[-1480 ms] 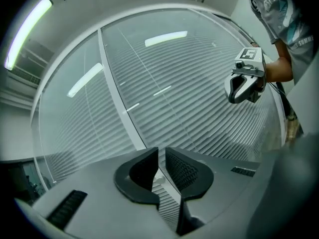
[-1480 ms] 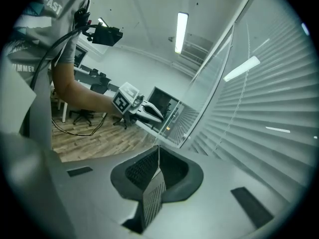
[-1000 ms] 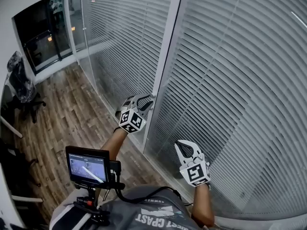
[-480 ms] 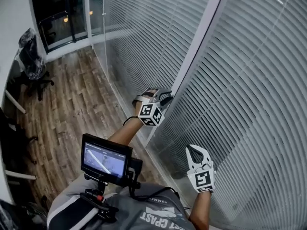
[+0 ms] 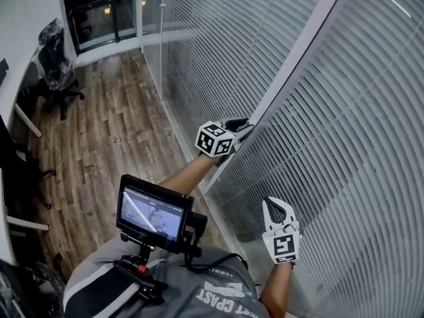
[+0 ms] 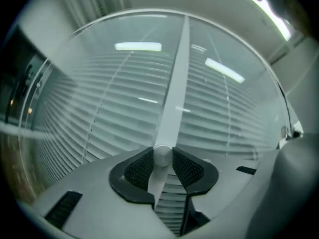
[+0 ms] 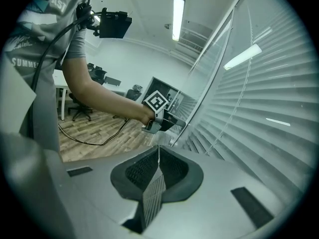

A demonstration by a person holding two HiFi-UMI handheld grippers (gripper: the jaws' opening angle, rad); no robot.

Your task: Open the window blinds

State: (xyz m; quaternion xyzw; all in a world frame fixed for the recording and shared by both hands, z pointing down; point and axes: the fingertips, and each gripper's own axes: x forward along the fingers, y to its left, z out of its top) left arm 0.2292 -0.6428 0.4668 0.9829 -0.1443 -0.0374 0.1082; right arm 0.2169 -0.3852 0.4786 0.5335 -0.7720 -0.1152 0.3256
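Our left tool [image 5: 242,126], just opened a bit, pinches the knob [image 6: 162,156], our right tool [image 5: 279,208] is pressed together, and the blinds [image 5: 344,124] still look shut.

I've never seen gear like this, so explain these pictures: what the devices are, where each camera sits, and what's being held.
A person holds a hand-operated gripper in each hand. The wide picture comes from a head camera looking down; the other two from cameras riding on each gripper. The left gripper clamps a small round knob on the white frame post between the blinds; its jaws have just been opening slightly, the knob between them. The right gripper is shut and empty.
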